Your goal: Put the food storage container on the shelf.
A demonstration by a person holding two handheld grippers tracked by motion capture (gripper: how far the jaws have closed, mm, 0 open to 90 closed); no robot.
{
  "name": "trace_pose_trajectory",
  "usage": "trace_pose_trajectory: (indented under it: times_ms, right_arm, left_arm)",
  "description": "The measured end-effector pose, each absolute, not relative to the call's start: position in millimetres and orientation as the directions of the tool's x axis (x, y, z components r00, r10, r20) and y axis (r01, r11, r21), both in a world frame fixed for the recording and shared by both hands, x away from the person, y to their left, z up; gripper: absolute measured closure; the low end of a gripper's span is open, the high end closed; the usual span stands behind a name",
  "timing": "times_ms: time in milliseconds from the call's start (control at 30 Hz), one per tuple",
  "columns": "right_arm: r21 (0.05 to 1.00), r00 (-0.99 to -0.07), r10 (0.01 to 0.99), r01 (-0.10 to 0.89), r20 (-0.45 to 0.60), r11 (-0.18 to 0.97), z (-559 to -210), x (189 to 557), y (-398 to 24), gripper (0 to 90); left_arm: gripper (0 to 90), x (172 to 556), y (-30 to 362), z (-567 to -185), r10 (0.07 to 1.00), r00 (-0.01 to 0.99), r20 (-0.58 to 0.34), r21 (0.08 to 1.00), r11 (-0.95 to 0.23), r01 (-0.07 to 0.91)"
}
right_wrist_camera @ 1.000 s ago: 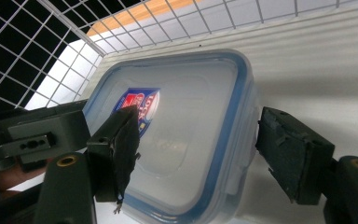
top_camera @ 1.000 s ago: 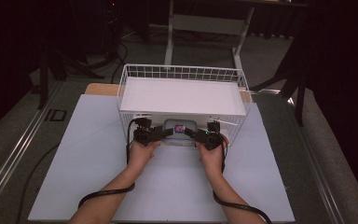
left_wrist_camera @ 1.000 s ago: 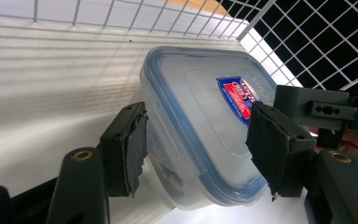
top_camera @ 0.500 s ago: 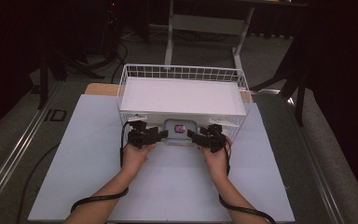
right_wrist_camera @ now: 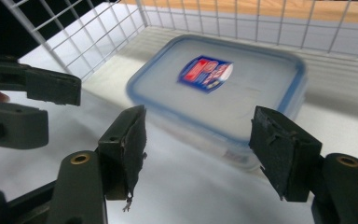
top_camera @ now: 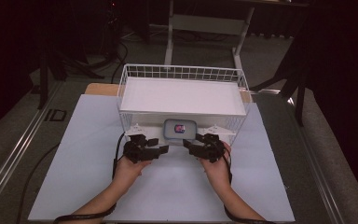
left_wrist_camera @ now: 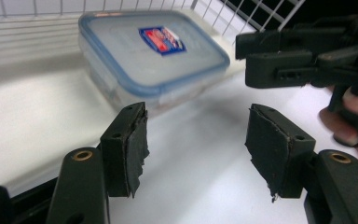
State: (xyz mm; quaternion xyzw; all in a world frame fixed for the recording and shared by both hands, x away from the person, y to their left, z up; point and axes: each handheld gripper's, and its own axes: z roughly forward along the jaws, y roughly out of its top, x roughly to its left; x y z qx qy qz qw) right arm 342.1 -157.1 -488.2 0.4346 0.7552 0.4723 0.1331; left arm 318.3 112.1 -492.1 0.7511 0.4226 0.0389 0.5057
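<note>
A: Two grippers we hold, and both stand released. Our left gripper [left_wrist_camera: 193,149] has its pads [left_wrist_camera: 133,144] parted with bare white tabletop between them; nothing is gripped.

B: Same for our right gripper [right_wrist_camera: 200,154]. Its jaws have just been closing a little, yet nothing sits between them, and the pads press on nothing.

A: Just beyond both sets of jaws we see the clear plastic food container [top_camera: 180,130], with its blue-rimmed lid [right_wrist_camera: 219,79] on and a red and blue label [left_wrist_camera: 162,40] on top.

B: From the high view, the container lies in the lower tier of the white wire basket [top_camera: 182,72], at its open front, flat on the base.

A: Our left gripper [top_camera: 142,149] is just left of it and our right gripper [top_camera: 205,146] just right, both near it but apart from it.

B: The basket stands on the white table [top_camera: 74,177], and a white shelf [top_camera: 182,95] covers its upper tier.
</note>
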Motion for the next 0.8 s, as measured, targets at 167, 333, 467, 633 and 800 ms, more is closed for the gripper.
trace_pose_trajectory:
  times_ms: [167,333,467,633,800]
  right_arm:
    - [0.811,-0.609,0.767,0.542,0.201,0.218,-492.6,333.4,-150.8,37.6]
    - [0.815,-0.615,0.760,0.540,0.211,0.210,-495.4,329.7,-149.7,44.5]
    - [0.817,-0.611,0.770,0.530,0.183,0.227,-498.9,327.3,-146.8,47.9]
    - [0.812,-0.600,0.782,0.534,0.167,0.236,-503.1,326.6,-144.3,55.9]
    - [0.796,-0.590,0.792,0.549,0.156,0.253,-509.7,328.8,-141.2,76.9]
  left_arm:
    - [25.0,303.5,123.9,-489.8,0.660,0.647,-0.382,0.800,-0.114,0.589]
    - [13.5,290.3,130.8,-489.7,0.657,0.674,-0.337,0.809,-0.164,0.564]
    - [0.8,279.6,136.3,-490.7,0.657,0.684,-0.315,0.811,-0.188,0.554]
    - [0.8,263.1,139.9,-494.3,0.677,0.685,-0.270,0.821,-0.209,0.531]
    - [0.8,250.7,139.1,-501.3,0.675,0.700,-0.231,0.841,-0.223,0.493]
